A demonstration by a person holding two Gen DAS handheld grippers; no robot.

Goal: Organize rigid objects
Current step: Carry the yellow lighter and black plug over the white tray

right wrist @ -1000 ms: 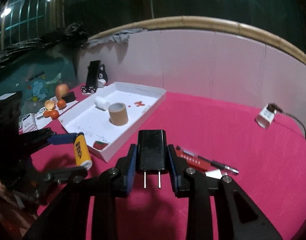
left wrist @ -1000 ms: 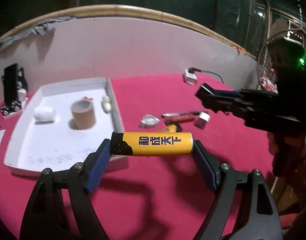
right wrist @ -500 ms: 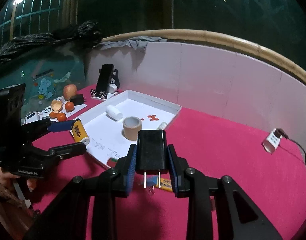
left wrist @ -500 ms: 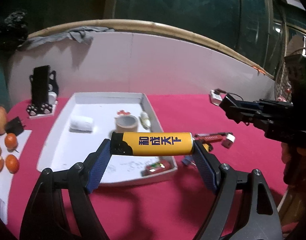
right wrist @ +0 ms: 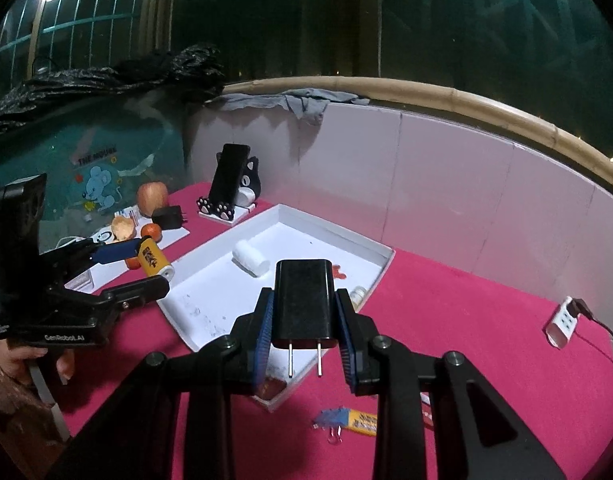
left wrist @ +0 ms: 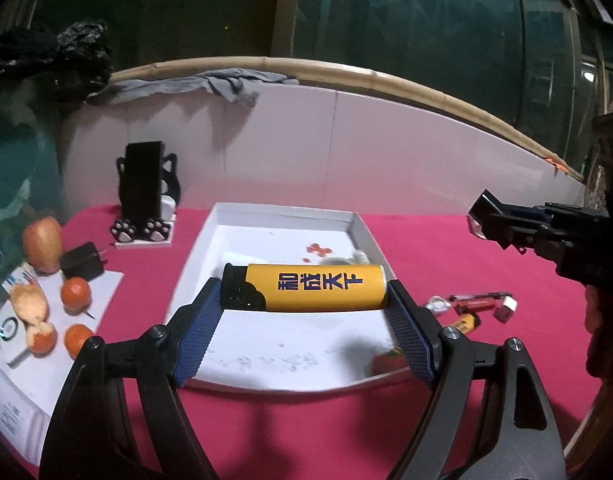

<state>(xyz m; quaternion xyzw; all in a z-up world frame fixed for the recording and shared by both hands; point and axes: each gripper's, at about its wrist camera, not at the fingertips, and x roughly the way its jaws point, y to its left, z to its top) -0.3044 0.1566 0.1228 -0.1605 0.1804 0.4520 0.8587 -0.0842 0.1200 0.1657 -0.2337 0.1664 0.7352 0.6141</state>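
My left gripper (left wrist: 304, 312) is shut on a yellow lighter (left wrist: 306, 287), held crosswise by its two ends above the white tray (left wrist: 282, 214). The same lighter (right wrist: 153, 258) shows in the right wrist view, at the tray's left side. My right gripper (right wrist: 304, 330) is shut on a black plug charger (right wrist: 304, 300), prongs pointing back toward the camera, over the tray's near right part. It appears at the far right of the left wrist view as the right gripper (left wrist: 506, 224). A white roll (right wrist: 248, 258) and small red bits (right wrist: 338, 270) lie in the tray (right wrist: 334, 226).
On the red cloth right of the tray lie a small yellow lighter (left wrist: 464, 322), a red pen (left wrist: 478, 302), a white cube (left wrist: 506, 308) and clips (right wrist: 330, 424). At left are oranges (left wrist: 75, 294), an apple (left wrist: 42, 242), another black charger (left wrist: 82, 266) and a cat-shaped phone stand (left wrist: 144, 196). A white adapter with cable (right wrist: 562, 320) is far right.
Both grippers have swung left and risen a little, from beside the tray to over it. The lighter and the charger stay clamped as before.
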